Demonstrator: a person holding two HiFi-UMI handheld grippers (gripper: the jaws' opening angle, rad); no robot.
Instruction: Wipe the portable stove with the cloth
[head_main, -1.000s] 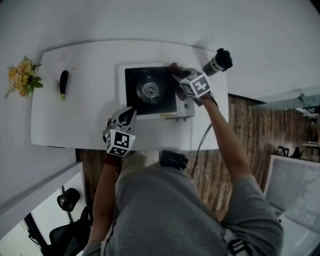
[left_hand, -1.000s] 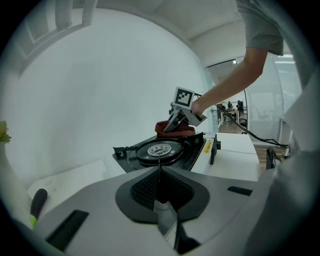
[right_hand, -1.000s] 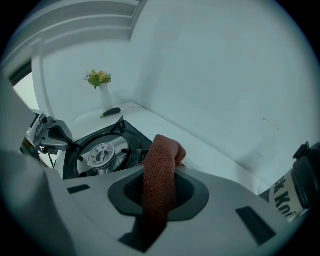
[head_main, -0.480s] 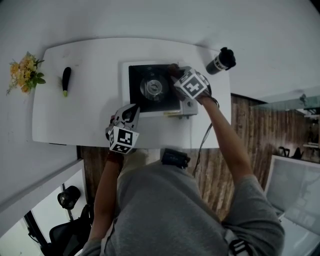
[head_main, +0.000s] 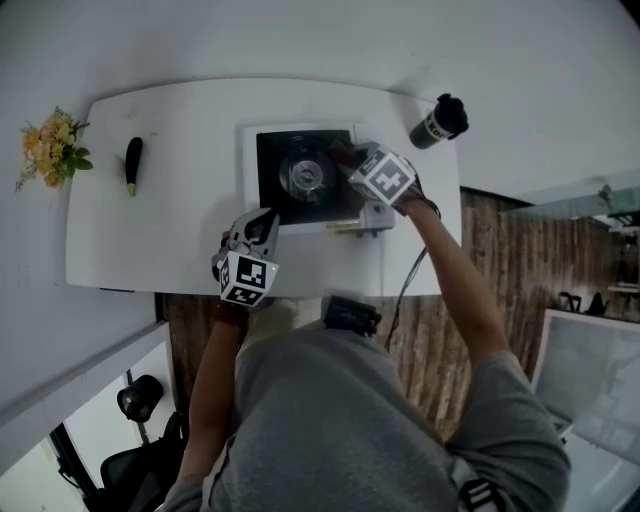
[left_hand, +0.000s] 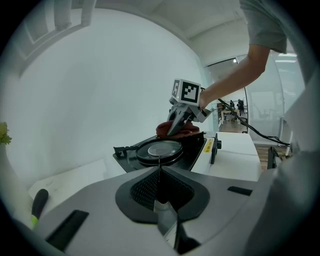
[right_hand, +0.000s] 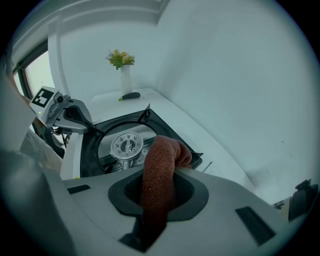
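Right gripper (head_main: 346, 156) clamping cloth (right_hand: 159, 165), cloth on stove (head_main: 274, 205)

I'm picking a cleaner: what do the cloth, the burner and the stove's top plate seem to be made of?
Cloth: reddish-brown textile, matte, probably terry or knit by its nubby weave. Burner: bare metal, likely steel or aluminium, by its silvery shine. Top plate: black, smooth, probably painted or enamelled metal; the coating cannot be told.
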